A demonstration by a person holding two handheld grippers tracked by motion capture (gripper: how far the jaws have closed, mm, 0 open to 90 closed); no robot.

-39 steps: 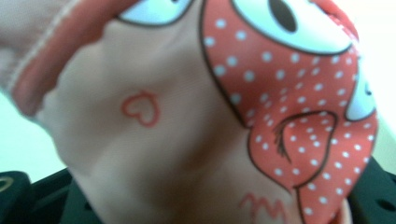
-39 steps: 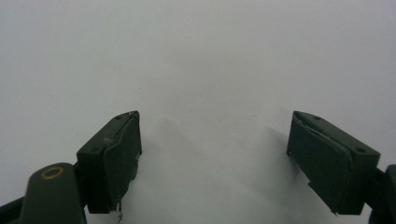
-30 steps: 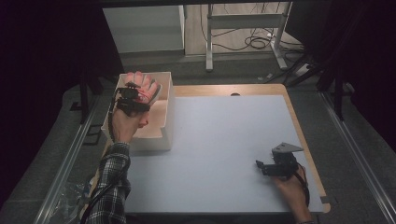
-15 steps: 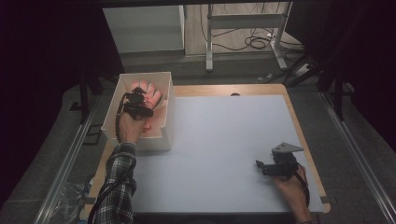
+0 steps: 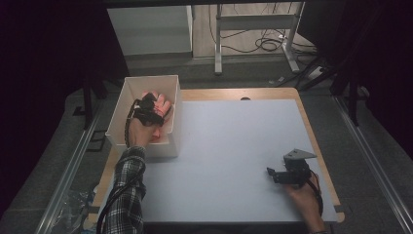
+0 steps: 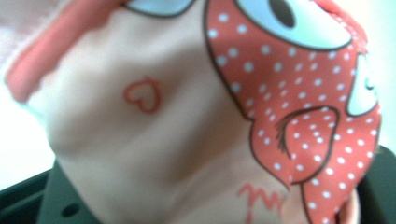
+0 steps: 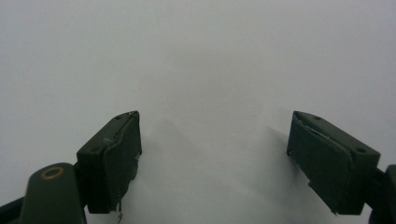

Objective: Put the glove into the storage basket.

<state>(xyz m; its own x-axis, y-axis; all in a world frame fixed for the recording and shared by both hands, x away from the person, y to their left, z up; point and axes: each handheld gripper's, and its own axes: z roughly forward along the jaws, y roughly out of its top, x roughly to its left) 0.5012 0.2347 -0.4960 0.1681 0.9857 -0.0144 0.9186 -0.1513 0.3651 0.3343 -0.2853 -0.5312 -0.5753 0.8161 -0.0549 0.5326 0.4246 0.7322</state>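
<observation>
White box (image 5: pixel 171 117) at the table's (image 5: pixel 234 146) far-left corner is the landmark. Left gripper (image 5: pixel 146 111) is down inside the box; its jaws have just been opening, with a pink cloth (image 6: pixel 154 140) with a red polka-dot print and small hearts between them, close against the camera. Whether the pads grip it I cannot tell. Judgement: this reads as a drop. Finish spreading the jaws before lifting, then rise straight up so the cloth doesn't snag and the box walls stay untouched; little side room in there. Right gripper (image 5: pixel 273 175) rests well apart from the box, near the table's right edge, jaws spread, nothing between them.
</observation>
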